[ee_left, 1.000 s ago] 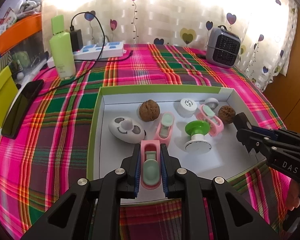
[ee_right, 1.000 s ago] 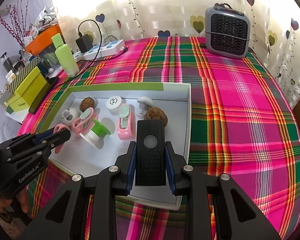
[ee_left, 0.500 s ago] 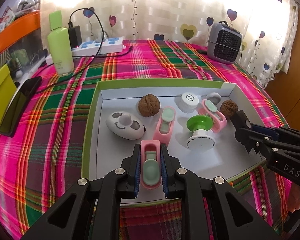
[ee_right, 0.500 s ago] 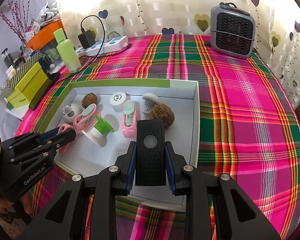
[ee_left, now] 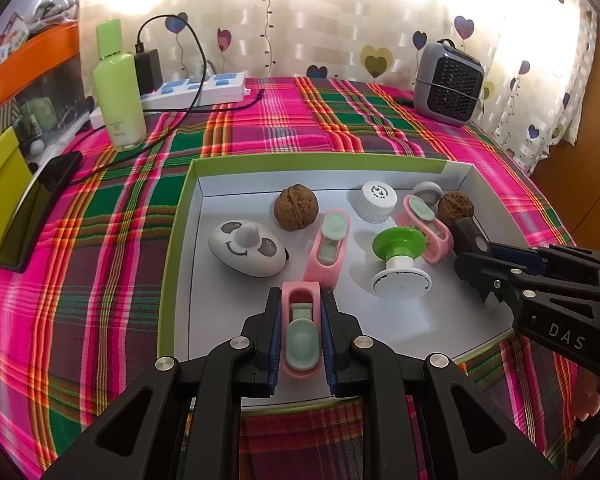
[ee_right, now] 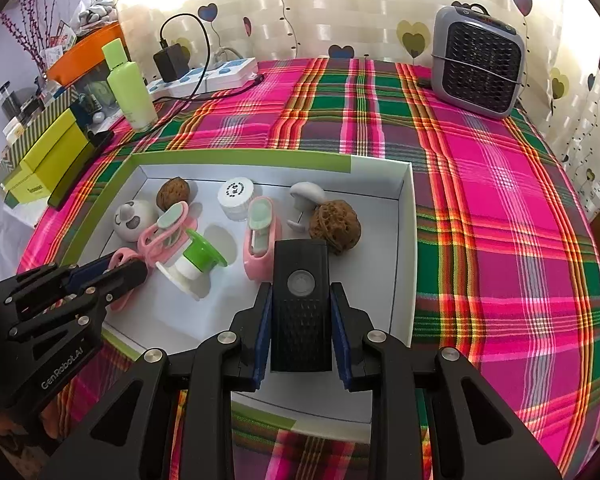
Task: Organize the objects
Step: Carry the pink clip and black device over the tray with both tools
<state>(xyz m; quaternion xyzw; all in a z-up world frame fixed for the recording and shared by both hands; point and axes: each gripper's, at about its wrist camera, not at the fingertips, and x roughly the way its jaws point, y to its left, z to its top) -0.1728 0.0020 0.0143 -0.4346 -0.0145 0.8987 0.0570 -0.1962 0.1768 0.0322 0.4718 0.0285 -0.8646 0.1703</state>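
Observation:
A shallow white box with a green rim (ee_left: 316,160) (ee_right: 240,158) lies on the plaid tablecloth. My left gripper (ee_left: 300,340) (ee_right: 112,276) is shut on a pink clip with a mint pad (ee_left: 300,332), held over the box's near edge. My right gripper (ee_right: 300,332) (ee_left: 476,256) is shut on a black rectangular device (ee_right: 300,308) above the box's right part. Inside lie two walnuts (ee_left: 296,207) (ee_left: 456,208), a panda-face white piece (ee_left: 246,248), two more pink clips (ee_left: 328,244) (ee_left: 424,226), a white cap (ee_left: 376,200), a green-and-white spool (ee_left: 398,264) and a grey mushroom knob (ee_right: 306,196).
A green bottle (ee_left: 118,88), a power strip with charger and cable (ee_left: 196,88), and a black phone (ee_left: 36,212) sit at the left. A grey fan heater (ee_left: 448,80) stands at the back right. Yellow-green boxes (ee_right: 48,152) line the table's left edge.
Both views sit a little closer to the box and its contents than a second ago. Each gripper keeps its hold; nothing in the box has shifted.

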